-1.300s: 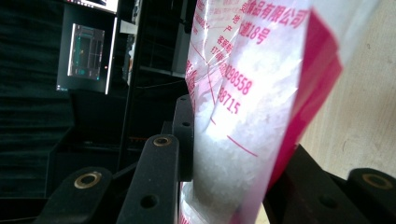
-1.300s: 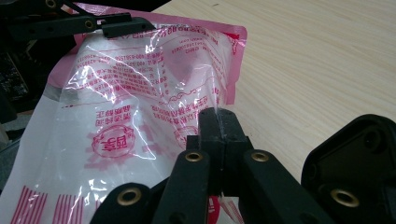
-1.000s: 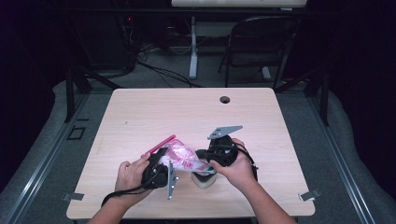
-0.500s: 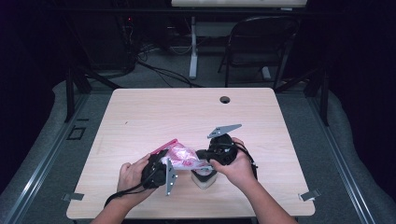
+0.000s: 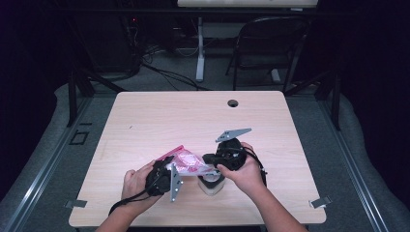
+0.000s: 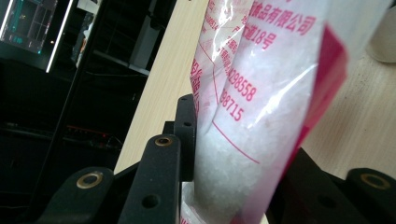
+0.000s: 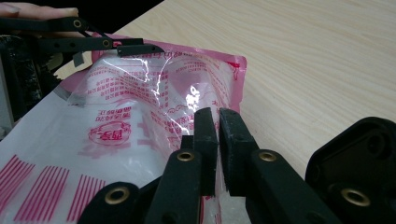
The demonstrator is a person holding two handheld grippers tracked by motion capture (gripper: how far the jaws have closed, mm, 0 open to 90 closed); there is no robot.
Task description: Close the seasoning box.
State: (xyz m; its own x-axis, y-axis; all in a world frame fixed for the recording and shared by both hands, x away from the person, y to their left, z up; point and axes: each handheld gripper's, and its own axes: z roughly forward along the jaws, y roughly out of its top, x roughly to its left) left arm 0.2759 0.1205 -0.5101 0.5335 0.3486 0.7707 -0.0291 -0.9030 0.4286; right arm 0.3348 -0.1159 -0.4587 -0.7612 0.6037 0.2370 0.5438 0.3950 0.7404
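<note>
A clear plastic bag point(image 5: 186, 162) with pink print and white granules hangs between both grippers over the table's near part. My left gripper point(image 5: 169, 170) is shut on its left end; in the left gripper view the filled bag point(image 6: 261, 93) is squeezed between the jaws point(image 6: 243, 135). My right gripper point(image 5: 209, 159) meets the bag's right end. In the right gripper view its jaws point(image 7: 218, 114) have just been opening: a thin slit shows between the pads, with the bag's film point(image 7: 140, 107) running under and between them. The left gripper point(image 7: 140, 44) shows beyond the bag.
A small white cup point(image 5: 211, 186) stands on the table point(image 5: 193, 116) right under the right hand, and its rim also appears as the white cup point(image 6: 383, 42). A cable hole point(image 5: 233, 103) sits near the far edge. A dark chair point(image 5: 270, 43) stands behind the table.
The bag's far pink edge has sagged a little toward the left gripper. Both hands stay where they were.
</note>
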